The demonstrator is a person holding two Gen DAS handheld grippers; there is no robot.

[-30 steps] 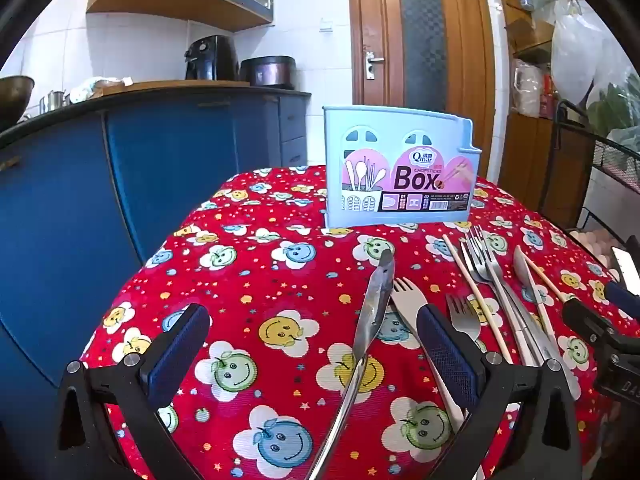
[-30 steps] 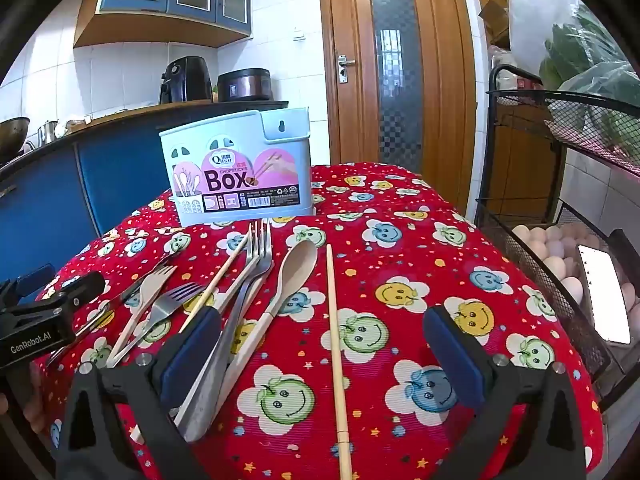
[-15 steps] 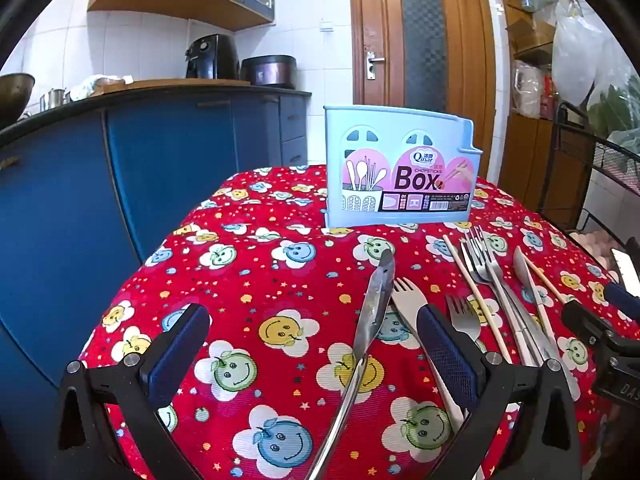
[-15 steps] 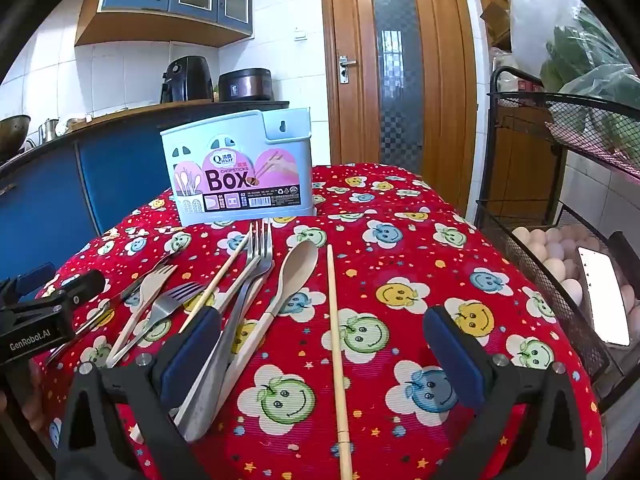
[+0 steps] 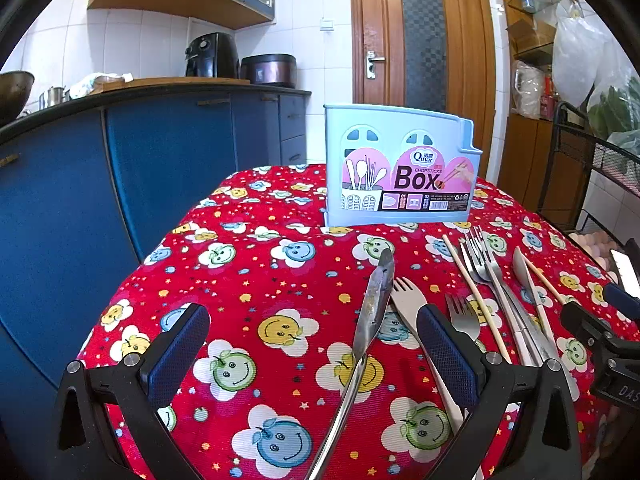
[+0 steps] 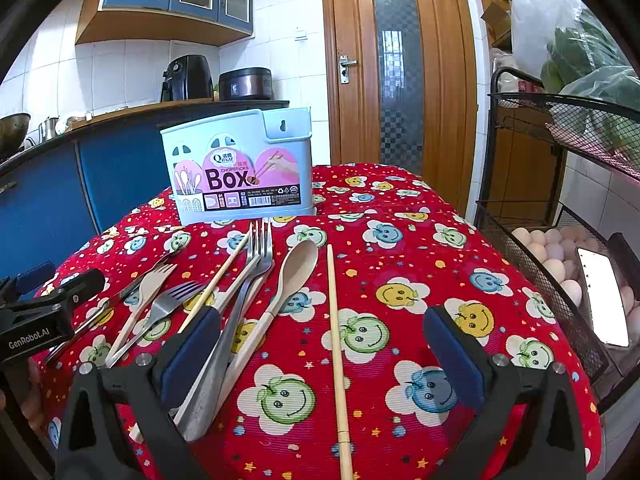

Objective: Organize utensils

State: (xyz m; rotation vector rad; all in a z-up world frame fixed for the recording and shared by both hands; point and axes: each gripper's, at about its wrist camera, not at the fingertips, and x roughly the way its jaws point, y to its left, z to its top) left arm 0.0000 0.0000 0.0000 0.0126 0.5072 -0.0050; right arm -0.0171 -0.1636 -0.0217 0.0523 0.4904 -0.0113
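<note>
Both tongs wide apart and holding nothing above the cutlery on the red smiley-flower cloth of the worktop (image 6: 400,216).

The pale blue plastic chopstick box (image 6: 240,172) stands upright at the centre of the frame, behind the utensils. In the right wrist view, the right tongs (image 6: 320,344) hang over a single bamboo chopstick (image 6: 336,344); a beige wooden spoon (image 6: 288,280) and two steel forks (image 6: 260,252) lie just beside it, on the left. In the left wrist view, the left tongs (image 5: 312,352) straddle a shiny steel knife (image 5: 368,320); a cream plastic fork (image 5: 408,304) touches it. A black wire basket with eggs (image 6: 560,256) stands at the right edge.
</note>
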